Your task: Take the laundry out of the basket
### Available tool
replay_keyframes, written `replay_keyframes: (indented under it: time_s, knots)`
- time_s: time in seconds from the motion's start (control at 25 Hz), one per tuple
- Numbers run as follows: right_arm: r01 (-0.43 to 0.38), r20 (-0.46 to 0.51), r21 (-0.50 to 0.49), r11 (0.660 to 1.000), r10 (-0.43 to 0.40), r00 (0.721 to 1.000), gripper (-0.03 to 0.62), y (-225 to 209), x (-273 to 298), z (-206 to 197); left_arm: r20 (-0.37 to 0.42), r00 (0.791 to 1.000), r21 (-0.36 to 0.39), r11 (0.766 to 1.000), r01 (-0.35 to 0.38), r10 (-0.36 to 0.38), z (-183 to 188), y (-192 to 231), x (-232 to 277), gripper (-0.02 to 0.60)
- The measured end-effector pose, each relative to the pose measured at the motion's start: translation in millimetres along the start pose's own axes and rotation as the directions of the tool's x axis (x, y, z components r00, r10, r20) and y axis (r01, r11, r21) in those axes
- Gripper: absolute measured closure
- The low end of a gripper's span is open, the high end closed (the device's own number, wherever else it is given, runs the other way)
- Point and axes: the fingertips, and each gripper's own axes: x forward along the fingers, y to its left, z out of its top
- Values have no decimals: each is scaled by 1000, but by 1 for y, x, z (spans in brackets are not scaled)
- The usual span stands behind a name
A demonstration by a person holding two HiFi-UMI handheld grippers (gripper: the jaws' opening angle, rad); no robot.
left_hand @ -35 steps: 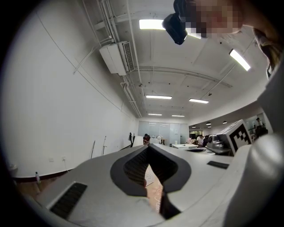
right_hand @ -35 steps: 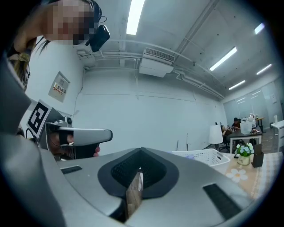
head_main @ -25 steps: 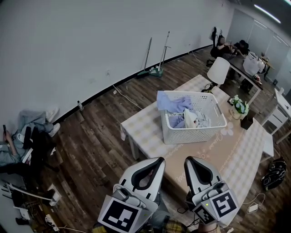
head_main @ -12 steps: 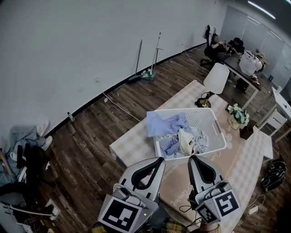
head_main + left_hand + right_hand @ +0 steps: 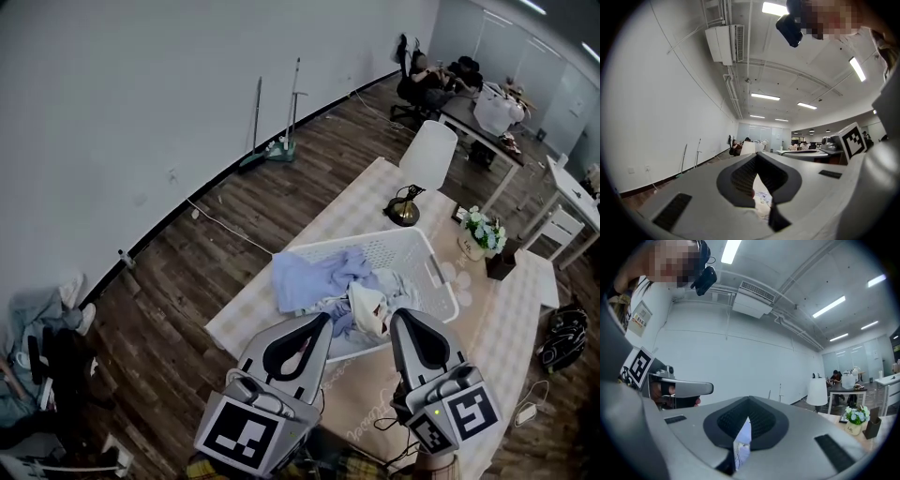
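Observation:
A white slatted laundry basket [image 5: 424, 268] stands on the low table, full of clothes. A light blue cloth [image 5: 311, 276] hangs over its left rim, and a white piece [image 5: 371, 309] lies at the near side. My left gripper [image 5: 322, 321] and right gripper [image 5: 397, 315] hover side by side just short of the basket's near wall, both shut and empty. In the left gripper view the shut left gripper [image 5: 757, 156] shows only a sliver of laundry [image 5: 762, 202] below its tips. In the right gripper view the shut right gripper [image 5: 749, 400] likewise frames a strip of pale cloth [image 5: 742, 442].
On the table [image 5: 511, 314] behind the basket are a white-shaded lamp [image 5: 424, 157], a flower pot [image 5: 480, 234] and a dark box [image 5: 502, 266]. Mops [image 5: 279, 117] lean on the wall. Clothes [image 5: 37, 323] lie on the floor at left. People sit at a far desk [image 5: 473, 89].
The view has swung closer: the basket has slid down and left in the picture until it sits right in front of both gripper tips. Both grippers stay shut.

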Motion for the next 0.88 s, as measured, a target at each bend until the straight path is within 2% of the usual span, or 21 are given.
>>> replay_keyframes:
  time_s: [0.28,0.6,0.88]
  knots:
    - [91,-12,17,996,-91,996,577,-16,16,-3,-23,993,17,993,114,-113,8,10,33,557]
    - [248,-12,31,968,-248,969,577,-35,35,-3,-59,965,21,966,256,-255,11,31,68,557]
    - [279,-8,14,960,-279,960,577,-45,48,-1,-100,945,13,949,315,-312,4,39,95,557]
